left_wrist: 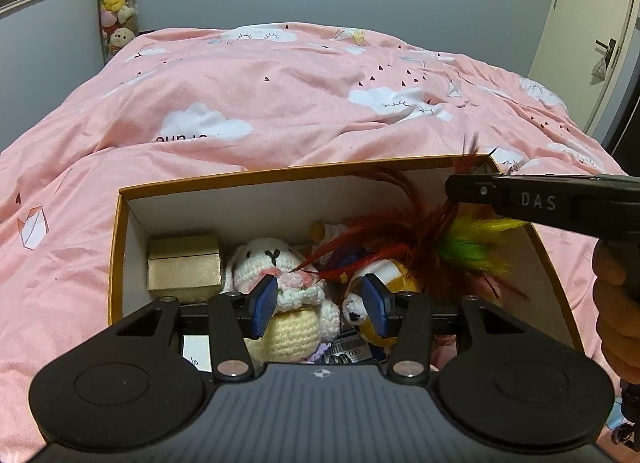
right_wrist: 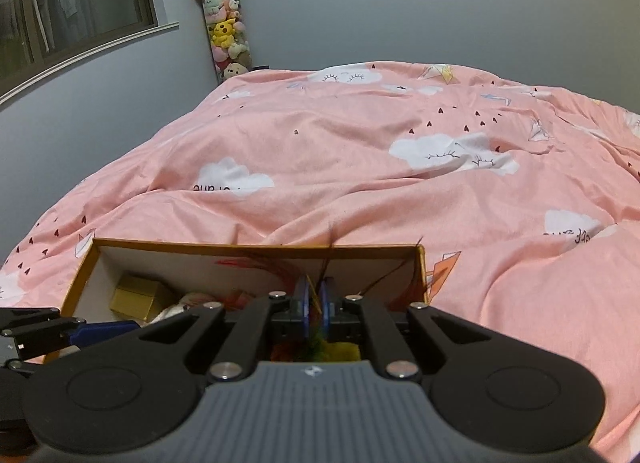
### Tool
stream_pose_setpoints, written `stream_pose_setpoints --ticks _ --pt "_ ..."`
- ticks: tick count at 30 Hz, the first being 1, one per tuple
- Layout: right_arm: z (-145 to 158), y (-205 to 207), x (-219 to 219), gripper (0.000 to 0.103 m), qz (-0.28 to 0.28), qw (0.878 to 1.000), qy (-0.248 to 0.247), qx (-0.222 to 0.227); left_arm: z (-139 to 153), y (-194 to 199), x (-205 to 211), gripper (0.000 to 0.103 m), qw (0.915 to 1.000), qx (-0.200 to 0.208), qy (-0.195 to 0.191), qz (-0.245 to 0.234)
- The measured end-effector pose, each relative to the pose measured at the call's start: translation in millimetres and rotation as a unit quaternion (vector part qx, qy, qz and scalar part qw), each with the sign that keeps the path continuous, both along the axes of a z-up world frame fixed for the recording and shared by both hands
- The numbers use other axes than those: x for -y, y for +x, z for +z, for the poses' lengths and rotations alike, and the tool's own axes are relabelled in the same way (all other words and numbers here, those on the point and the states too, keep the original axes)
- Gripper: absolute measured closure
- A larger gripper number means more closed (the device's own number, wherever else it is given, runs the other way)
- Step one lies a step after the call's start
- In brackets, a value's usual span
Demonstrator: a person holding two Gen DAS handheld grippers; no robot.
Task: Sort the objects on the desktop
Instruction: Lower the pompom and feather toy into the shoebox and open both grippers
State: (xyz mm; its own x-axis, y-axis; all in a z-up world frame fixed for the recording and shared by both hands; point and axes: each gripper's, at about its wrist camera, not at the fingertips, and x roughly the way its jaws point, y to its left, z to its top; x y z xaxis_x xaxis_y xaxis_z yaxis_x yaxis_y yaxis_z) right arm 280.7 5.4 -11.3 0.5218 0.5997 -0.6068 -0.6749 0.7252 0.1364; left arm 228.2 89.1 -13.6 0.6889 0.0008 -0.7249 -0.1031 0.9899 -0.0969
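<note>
So there's an open cardboard box (left_wrist: 120, 247) with an orange-brown rim sitting on a bed, right on a pink quilt (left_wrist: 280, 103) with white clouds. It's already pretty stuffed: a gold box (left_wrist: 184, 267) tucked against the left wall, a white crocheted bunny (left_wrist: 280, 283) next to it in the middle, and a small yellow-and-white plush (left_wrist: 384, 291) just right of the bunny.

The left gripper (left_wrist: 320, 303) hangs over the near edge of the box with its blue pads apart, nothing between them being squeezed; the bunny and the plush just sit below the gap.

The right gripper (right_wrist: 316, 299) comes in over the box's right side, pads nearly together and pinched on a feather toy (left_wrist: 440, 239), red plumes fanning toward the far wall and green-yellow ones near the right wall. A few feather tips poke up past the far rim.

Room-wise, the only bare bit inside the box is along the far wall. Outside the box, the quilt is open all the way back to the grey wall, with a tall tube of plush toys (right_wrist: 226, 31) in the corner.
</note>
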Motion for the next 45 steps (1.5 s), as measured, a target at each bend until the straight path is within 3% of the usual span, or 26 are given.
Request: stream_pose_setpoints --ticks 2,5,10,16,25,30,37,45 --pt "5 -4 4 0.094 -0.004 1.000 0.005 0.002 2 -4 1 0.046 1.0000 0.001 -0.003 0.001" --pt "13 -12 11 0.083 -0.006 1.000 0.016 0.004 7 -11 4 0.045 1.0000 0.004 -0.002 0.003" --pt "32 -40 23 0.050 -0.004 0.999 0.025 0.046 26 -29 9 0.037 0.9996 0.029 0.004 0.007" --pt "50 -77 46 0.025 -0.004 0.995 0.046 0.086 51 -58 19 0.030 0.9975 0.065 0.021 0.020" --pt "61 -119 77 0.014 -0.019 0.994 0.070 0.078 78 -103 33 0.026 0.9921 0.103 0.057 0.042" --pt "66 -147 91 0.005 -0.010 0.992 0.077 0.097 87 -125 38 0.026 0.9896 0.117 0.068 0.050" --pt "69 -177 106 0.001 -0.018 0.991 0.082 0.108 87 -147 43 0.018 0.9900 0.104 0.072 0.064" --pt "50 -182 109 0.001 -0.035 0.994 0.065 0.075 63 -164 40 0.018 0.9933 0.063 0.064 0.072"
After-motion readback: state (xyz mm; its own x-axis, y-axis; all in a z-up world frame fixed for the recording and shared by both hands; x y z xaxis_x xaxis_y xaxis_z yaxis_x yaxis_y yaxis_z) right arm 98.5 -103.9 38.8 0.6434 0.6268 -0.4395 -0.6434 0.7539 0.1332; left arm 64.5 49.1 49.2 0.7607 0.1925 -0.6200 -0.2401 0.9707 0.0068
